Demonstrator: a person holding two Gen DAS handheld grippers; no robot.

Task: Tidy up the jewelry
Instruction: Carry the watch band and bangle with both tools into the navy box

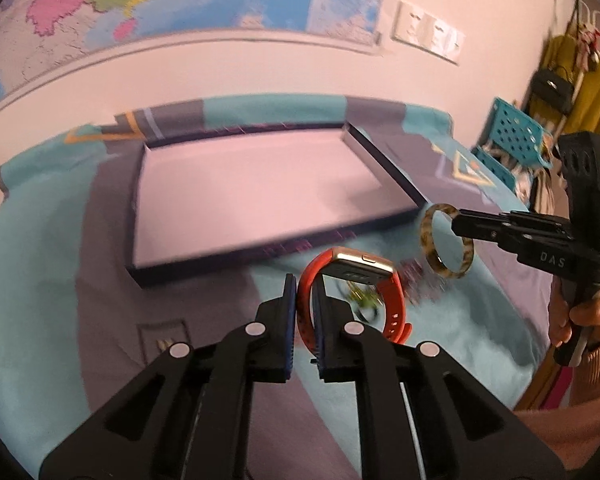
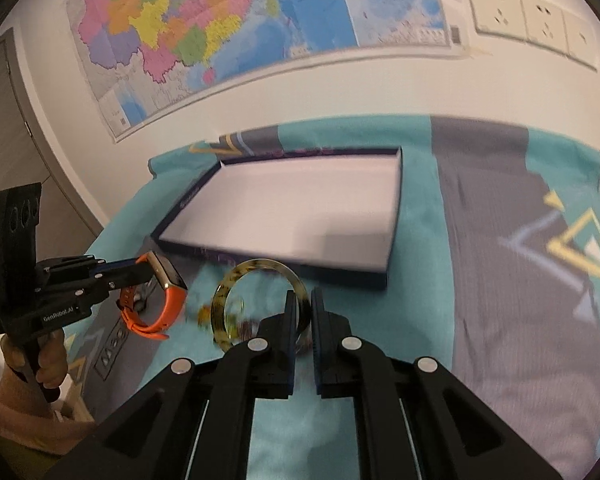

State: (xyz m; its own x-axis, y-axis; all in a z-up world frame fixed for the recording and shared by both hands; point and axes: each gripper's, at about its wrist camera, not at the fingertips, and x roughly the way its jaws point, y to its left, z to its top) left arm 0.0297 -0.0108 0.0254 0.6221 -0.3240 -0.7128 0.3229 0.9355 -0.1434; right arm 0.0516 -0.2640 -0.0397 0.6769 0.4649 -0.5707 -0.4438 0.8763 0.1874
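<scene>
A shallow white-lined tray (image 1: 256,196) lies on the teal and grey cloth (image 1: 44,280), beyond both tools. The left gripper (image 1: 303,296), angled downward, clamps the orange watch (image 1: 352,280) by its strap. The right gripper (image 2: 300,308) pinches the tortoiseshell bangle (image 2: 256,300) upright by its rim.

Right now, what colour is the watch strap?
Orange watch strap, clearest in the right wrist view.

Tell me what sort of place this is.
Probably a room in a home, perhaps a bedroom: a patterned bedsheet covers the surface, a wall map hangs above, and a coat and handbag hang nearby.
</scene>
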